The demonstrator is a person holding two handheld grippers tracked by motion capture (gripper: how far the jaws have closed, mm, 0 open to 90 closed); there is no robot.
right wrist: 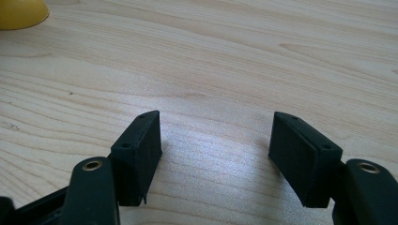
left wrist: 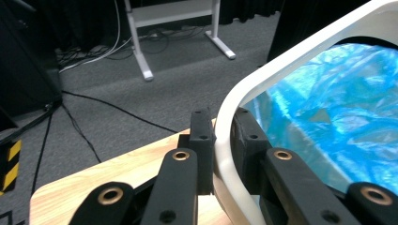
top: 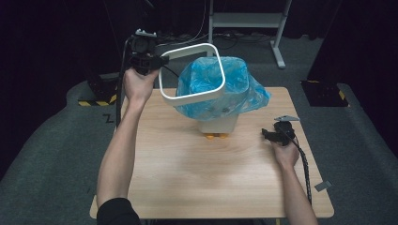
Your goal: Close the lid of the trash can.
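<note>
Overhead, in the high view, we see the left gripper (top: 162, 60) at the upper left of the frame, its jaws clamped on a corner of a white ring frame (top: 192, 96) that it holds tilted above and partly around the mouth of a small white bin (top: 217, 124). A blue plastic bag (top: 234, 91) lines the bin and spills over its sides at the centre of the frame. The bin stands toward the far edge of the wooden table (top: 197, 173), with orange feet (top: 216, 136) showing beneath it. At the right of the frame the right gripper (top: 268, 135) rests low by the table's right edge, well apart from the bin.

Next, in the left gripper view, we look along the two black jaws from the bottom of the frame; they pinch the white ring frame (left wrist: 244, 93) between them, nearly closed on its thin rim. The blue plastic bag (left wrist: 338, 122) shows at the right of the frame, inside the ring.

Finally, in the right gripper view, we find the right gripper (right wrist: 215, 150) with its jaws spread wide and nothing between them, just above the bare wooden table (right wrist: 234, 61). A yellow rounded shape (right wrist: 21, 11) sits at the upper left corner.
</note>
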